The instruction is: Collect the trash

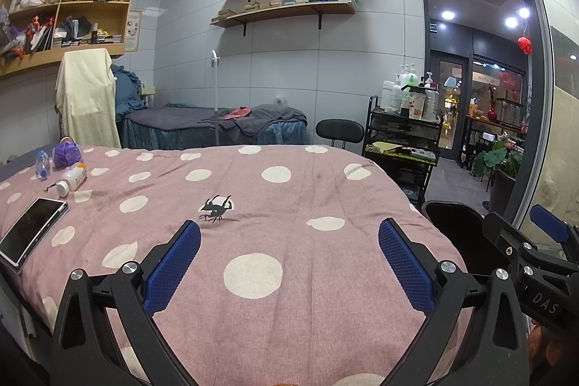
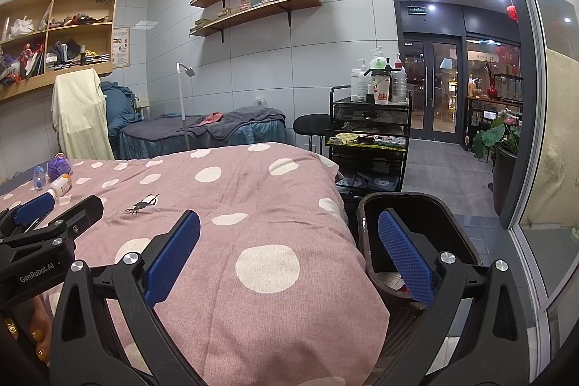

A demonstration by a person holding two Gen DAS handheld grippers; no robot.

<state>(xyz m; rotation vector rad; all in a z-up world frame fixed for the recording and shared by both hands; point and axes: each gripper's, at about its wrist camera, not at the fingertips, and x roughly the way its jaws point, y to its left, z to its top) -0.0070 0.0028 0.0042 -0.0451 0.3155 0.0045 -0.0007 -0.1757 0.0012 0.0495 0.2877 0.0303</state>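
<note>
On the pink polka-dot bedcover (image 1: 296, 299) lie a white pill bottle with an orange label (image 1: 74, 179), a small clear plastic bottle (image 1: 42, 164), a crumpled purple wrapper (image 1: 66, 151) and a small black tangled scrap (image 1: 216, 207). A dark bin (image 2: 416, 234) stands at the bed's right side. My left gripper (image 1: 289, 241) is open and empty above the cover, just short of the black scrap. My right gripper (image 2: 289, 234) is open and empty over the bed's right edge, its right finger over the bin. The bottles also show in the right wrist view (image 2: 59, 185).
A phone or tablet (image 1: 30, 232) lies at the bed's left edge. A black trolley (image 2: 369, 140) with bottles and a black stool (image 2: 313, 125) stand beyond the bed. A second bed (image 1: 217, 125), wall shelves and an open doorway lie behind.
</note>
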